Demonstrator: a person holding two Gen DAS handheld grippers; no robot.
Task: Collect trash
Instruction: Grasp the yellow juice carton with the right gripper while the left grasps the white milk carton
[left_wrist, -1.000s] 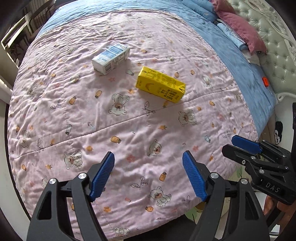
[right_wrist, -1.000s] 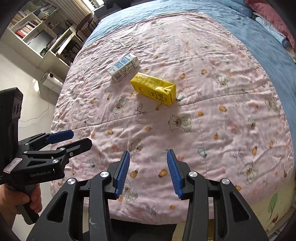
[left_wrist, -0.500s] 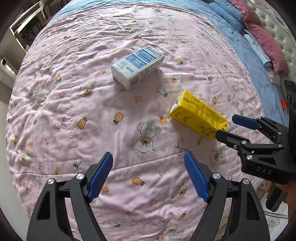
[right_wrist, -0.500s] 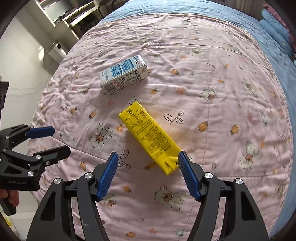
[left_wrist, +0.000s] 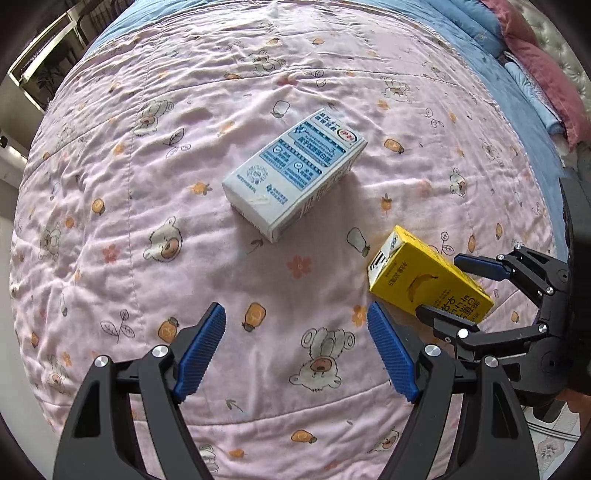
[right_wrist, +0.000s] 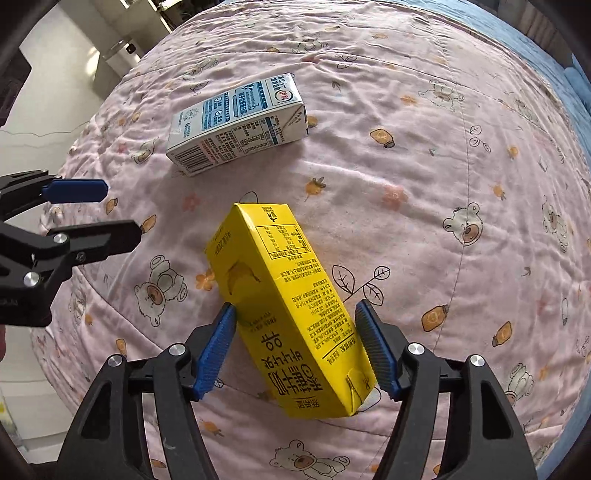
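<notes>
A yellow banana-milk carton lies on the pink bear-print quilt. My right gripper is open with its jaws either side of the carton's near end, the pads close to it. The carton and right gripper also show at the right of the left wrist view. A white and blue milk carton lies on its side further in, also in the right wrist view. My left gripper is open and empty, hovering short of the white carton. It shows in the right wrist view.
The quilt covers a bed with a blue sheet and red and blue pillows at the far right. Floor and white furniture lie beyond the bed's left edge.
Both grippers have moved forward and down toward the cartons. The right gripper's jaws now straddle the yellow carton. The left gripper has come nearer to the white carton.
</notes>
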